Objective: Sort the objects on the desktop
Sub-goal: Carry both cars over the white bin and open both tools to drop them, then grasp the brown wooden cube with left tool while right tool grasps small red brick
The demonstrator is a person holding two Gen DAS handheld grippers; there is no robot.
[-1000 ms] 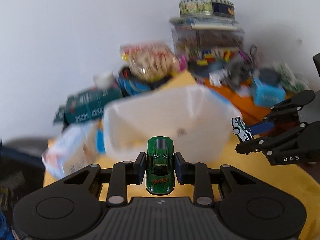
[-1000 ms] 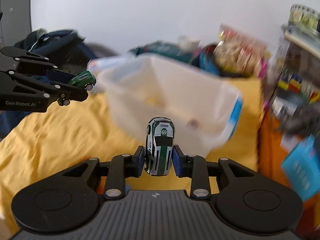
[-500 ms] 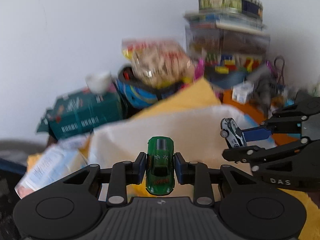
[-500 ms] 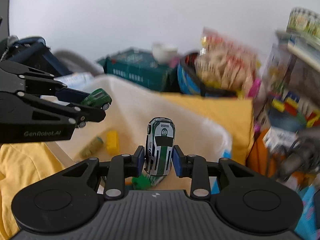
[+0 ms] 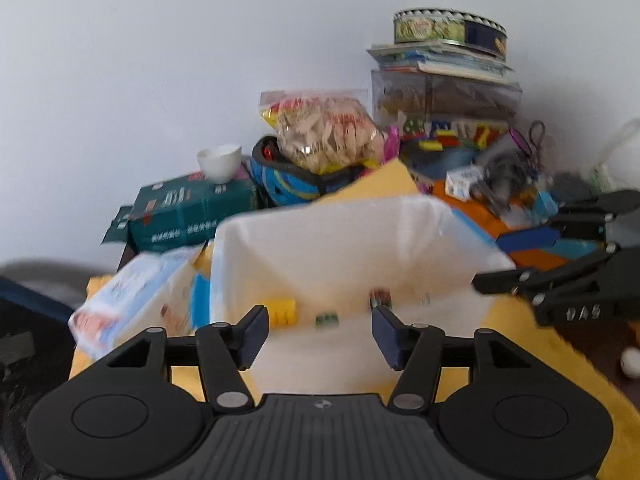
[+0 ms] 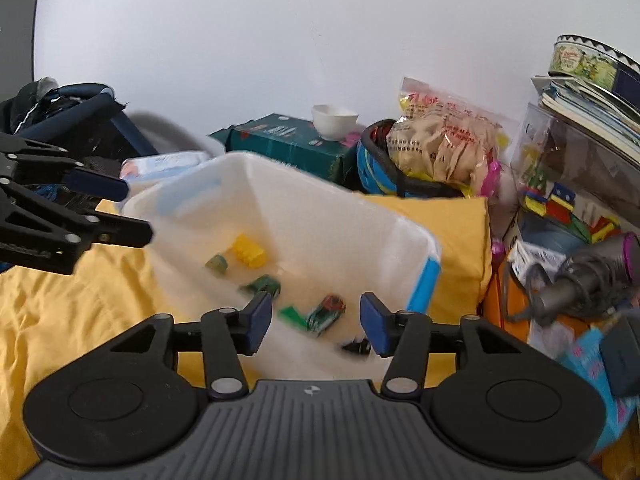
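Toy cars [image 6: 326, 314] lie binned below both tilted, just-opened, empty hand-held grippers [image 5: 320, 334] [image 6: 314, 322].

left wrist: looks down close into white bin [image 5: 336, 240] from its near side | right wrist: same bin [image 6: 320, 216], nearby | shared: bin, wall clutter

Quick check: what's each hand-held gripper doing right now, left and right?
Left hand-held gripper: open, empty, jaws just opened over the white bin.
Right hand-held gripper: open, empty, jaws just opened.
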